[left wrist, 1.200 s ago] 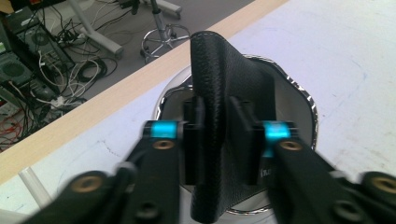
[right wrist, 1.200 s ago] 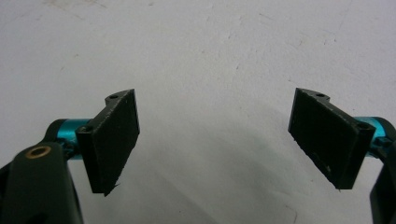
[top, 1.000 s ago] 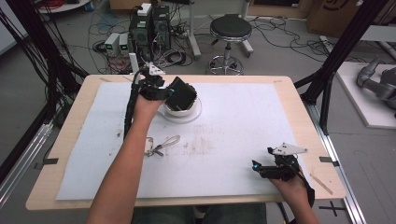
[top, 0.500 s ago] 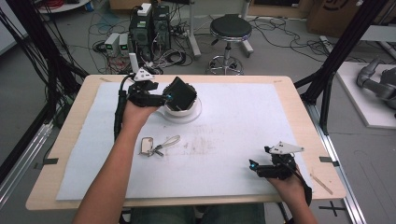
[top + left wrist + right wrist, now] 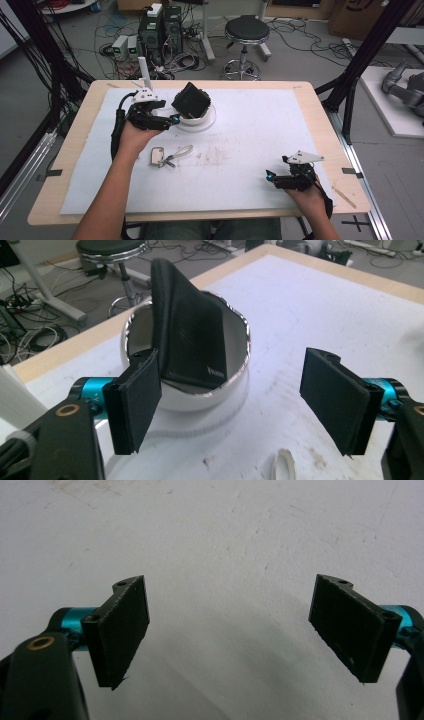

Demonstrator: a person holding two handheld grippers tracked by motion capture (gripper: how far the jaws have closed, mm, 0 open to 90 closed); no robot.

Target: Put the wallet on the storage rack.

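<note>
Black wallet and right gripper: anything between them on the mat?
Nothing. In the high view, bare white mat runs from the black wallet in the white bowl to the right gripper.

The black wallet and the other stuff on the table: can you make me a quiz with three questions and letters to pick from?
1. Where is the black wallet?
A. standing in the white bowl
B. flat on the white mat
C. on the stool

2. How many key rings with a strap lie on the mat?
A. one
B. two
C. three

3. How are the left tongs?
A. shut on the wallet
B. open, holding nothing
C. shut on the bowl

Answers: 1 A, the wallet leans upright inside the bowl's rim. 2 A, just one lies near the left forearm. 3 B, both pads stand wide apart, clear of the wallet.
</note>
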